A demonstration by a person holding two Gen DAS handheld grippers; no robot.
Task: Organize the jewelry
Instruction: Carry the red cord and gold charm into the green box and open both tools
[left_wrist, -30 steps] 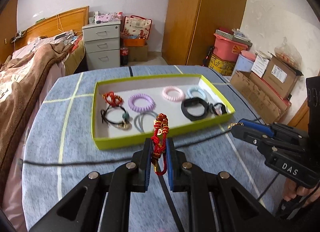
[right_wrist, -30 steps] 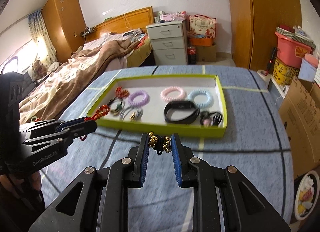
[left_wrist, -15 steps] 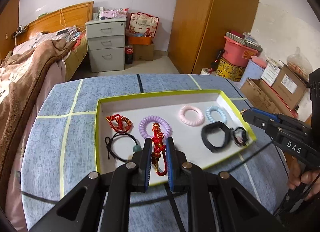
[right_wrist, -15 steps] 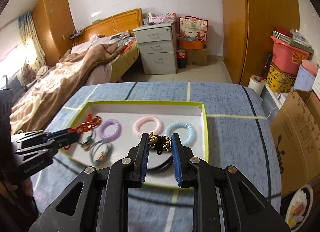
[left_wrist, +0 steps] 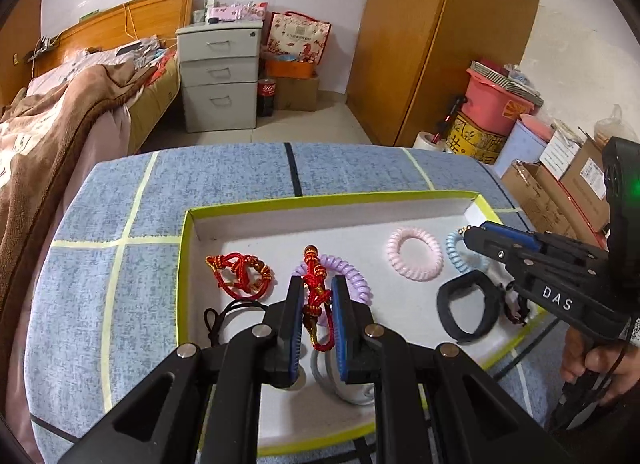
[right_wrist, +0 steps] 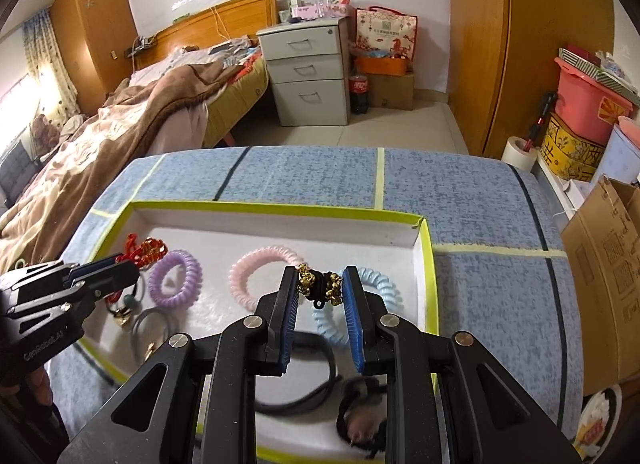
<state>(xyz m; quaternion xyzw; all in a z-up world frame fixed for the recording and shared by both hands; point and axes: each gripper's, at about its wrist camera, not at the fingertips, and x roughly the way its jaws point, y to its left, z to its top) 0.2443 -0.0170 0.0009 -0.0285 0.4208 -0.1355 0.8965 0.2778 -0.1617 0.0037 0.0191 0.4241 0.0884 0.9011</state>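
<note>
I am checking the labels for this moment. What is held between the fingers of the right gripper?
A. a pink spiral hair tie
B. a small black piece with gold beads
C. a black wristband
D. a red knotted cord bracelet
B: in the right wrist view the right gripper is closed on a small black piece with gold beads, while the pink spiral hair tie lies in the tray beneath.
</note>
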